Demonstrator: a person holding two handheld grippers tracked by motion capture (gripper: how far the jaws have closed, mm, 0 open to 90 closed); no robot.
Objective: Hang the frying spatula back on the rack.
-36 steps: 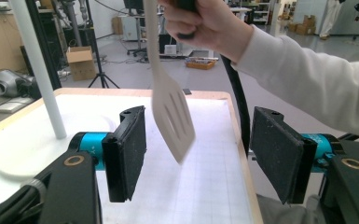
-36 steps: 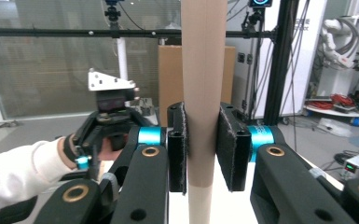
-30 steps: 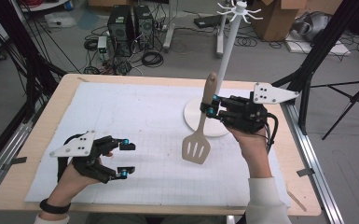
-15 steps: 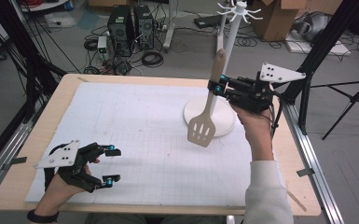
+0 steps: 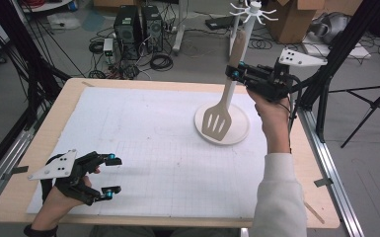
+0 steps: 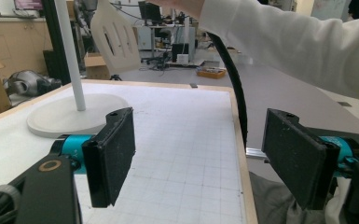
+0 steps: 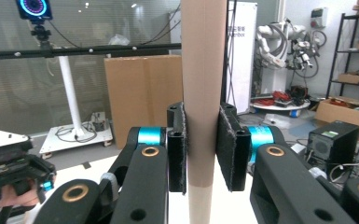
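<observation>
We see the R gripper pinching the spatula above the stand's round base; the L gripper, jaws just been opening, empty, sits over the white grid mat, w/ PC towers beyond the table.

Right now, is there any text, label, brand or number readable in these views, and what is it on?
White panel behind the spatula handle, right gripper view: a line of dark lettering, too blurred and half hidden to read.
Cardboard boxes, computer towers, gridded mat: no readable text.
</observation>
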